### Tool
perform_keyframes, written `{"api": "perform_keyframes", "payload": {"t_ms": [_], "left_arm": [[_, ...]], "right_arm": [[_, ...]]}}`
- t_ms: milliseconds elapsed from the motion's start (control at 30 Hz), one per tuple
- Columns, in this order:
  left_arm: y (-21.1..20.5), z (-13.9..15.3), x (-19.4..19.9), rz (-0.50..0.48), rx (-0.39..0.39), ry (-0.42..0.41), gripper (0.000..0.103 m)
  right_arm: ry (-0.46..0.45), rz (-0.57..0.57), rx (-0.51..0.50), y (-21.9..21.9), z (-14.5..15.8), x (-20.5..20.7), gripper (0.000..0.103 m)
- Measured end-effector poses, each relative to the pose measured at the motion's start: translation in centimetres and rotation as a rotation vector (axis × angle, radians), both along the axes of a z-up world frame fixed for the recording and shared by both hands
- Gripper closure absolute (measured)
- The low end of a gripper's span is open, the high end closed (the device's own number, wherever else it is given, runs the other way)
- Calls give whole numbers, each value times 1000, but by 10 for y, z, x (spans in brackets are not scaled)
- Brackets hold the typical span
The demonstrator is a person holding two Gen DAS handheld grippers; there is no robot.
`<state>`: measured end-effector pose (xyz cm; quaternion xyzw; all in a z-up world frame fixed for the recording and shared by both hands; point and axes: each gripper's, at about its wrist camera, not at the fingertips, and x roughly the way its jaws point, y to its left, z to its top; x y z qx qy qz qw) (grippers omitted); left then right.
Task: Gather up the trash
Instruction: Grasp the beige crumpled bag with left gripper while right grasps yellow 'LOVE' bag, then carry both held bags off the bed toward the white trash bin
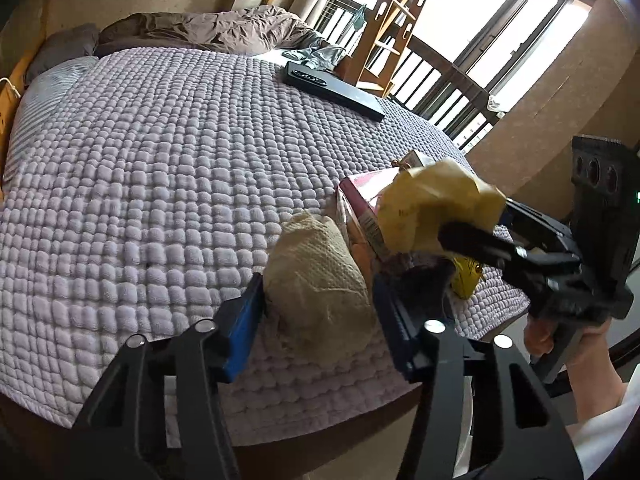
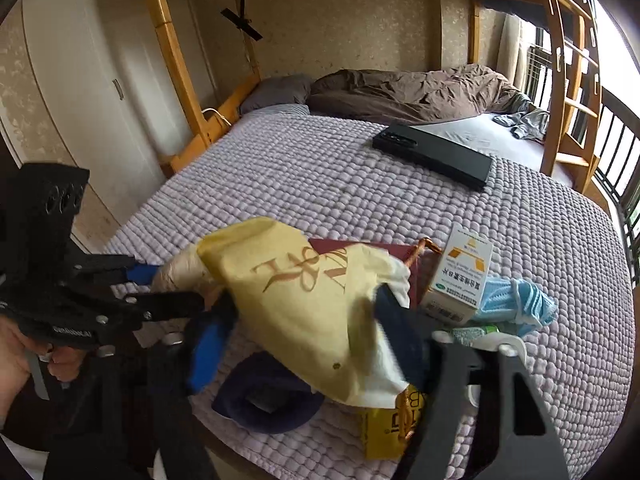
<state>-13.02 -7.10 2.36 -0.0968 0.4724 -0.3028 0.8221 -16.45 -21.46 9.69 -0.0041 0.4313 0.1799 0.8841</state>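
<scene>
The left gripper's [image 1: 320, 312] fingers [image 1: 244, 320] clamp a beige paper wad [image 1: 316, 292] on the bed [image 1: 160, 160]. The right gripper's [image 2: 304, 328] fingers [image 2: 208, 344] grip a yellow bag [image 2: 304, 300], lifted just at the wad's 2 o'clock. More trash lies at 3 o'clock of the bag: a white box [image 2: 460, 276] and blue mask [image 2: 516, 300].

Crumpled pale yellow paper wrapper [image 2: 304, 308]: large gold-brown brush-style characters printed across it, upside down in the right wrist view; not legible.

White and orange cardboard medicine box [image 2: 460, 276]: several lines of Chinese print on its face, inverted and too small to read.

Yellow packet [image 2: 394, 428] at the bed edge: dark block letters, only a "B" can be made out.

Black handheld gripper body [image 2: 72, 330]: small white lettering, blurred, unreadable.
</scene>
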Motion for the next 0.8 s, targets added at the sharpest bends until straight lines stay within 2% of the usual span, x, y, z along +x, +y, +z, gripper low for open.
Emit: {"api": "perform_keyframes", "payload": {"t_ms": [33,67,167,433,800], "left_arm": [[2,2,-1,6,2,-2,52],[4,4,-3,13,-1,-4,55],[14,15,-7,39,-14,-12,57],[32,35,-18,88,-12,-39,59],[40,57,-27,152,2,-82,59]], "right_arm": [[-3,6,4,0,2,0,47],[-6,11,8,0,3,0,50],[-19,9,16,-1,11,-2,52],[-66,-10,72,-13,32,-12,55],[-122,-32,94,-25,55,-30,55]]}}
